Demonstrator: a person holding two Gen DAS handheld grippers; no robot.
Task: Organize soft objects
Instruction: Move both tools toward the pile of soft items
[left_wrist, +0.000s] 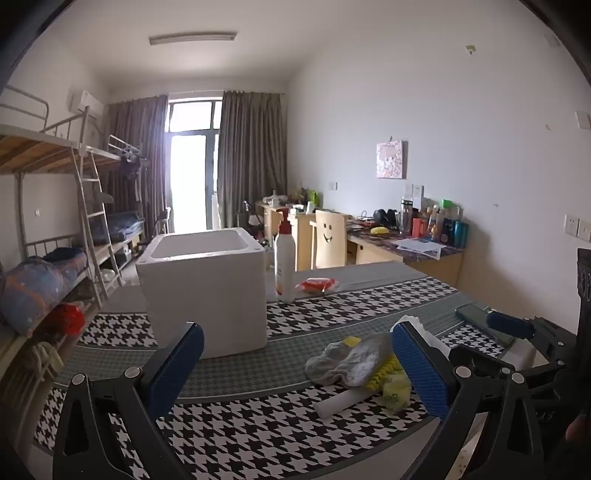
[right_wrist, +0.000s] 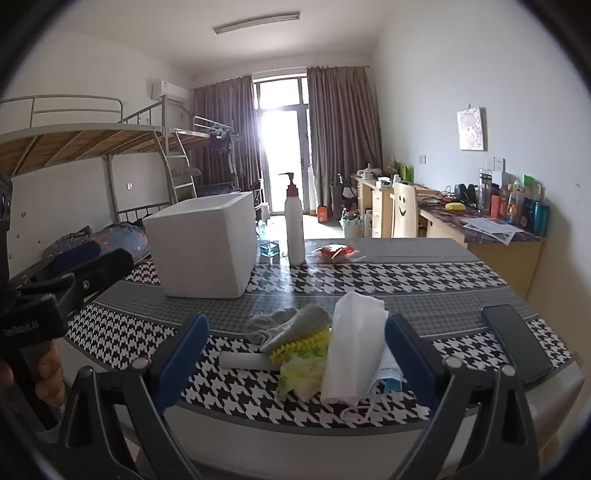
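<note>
- Left gripper (left_wrist: 295, 373): jaws spread wide, holding nothing, poised above the counter's (left_wrist: 236, 435) near edge. Right gripper (right_wrist: 297, 354): jaws likewise wide apart and empty.
- The soft objects lie heaped at the counter's 6 o'clock edge: grey sock (right_wrist: 291, 325), yellow bristly piece (right_wrist: 301, 343), yellow-green wrapper (right_wrist: 301, 373), white folded cloth (right_wrist: 356, 343), face mask (right_wrist: 388, 380) and a small white roll (right_wrist: 242, 360), all touching or overlapping.
- White foam box (right_wrist: 203, 247) stands open-topped at 10 o'clock, well apart from the heap; judged the likely receptacle.
- Handling, as judgement: every item looks light and limp and will sag and drape. Pinch the sock at its bunched middle, the cloth along its folded ridge. The mask's loops may snag neighbours.
- Pump bottle (right_wrist: 294, 225) and red packet (right_wrist: 334, 253) stand at 12 o'clock; dark phone (right_wrist: 515, 343) at 3 o'clock.
- Obscured: the box interior cannot be seen; the mask lies largely under the cloth; the wrapper's contents are indistinct.
</note>
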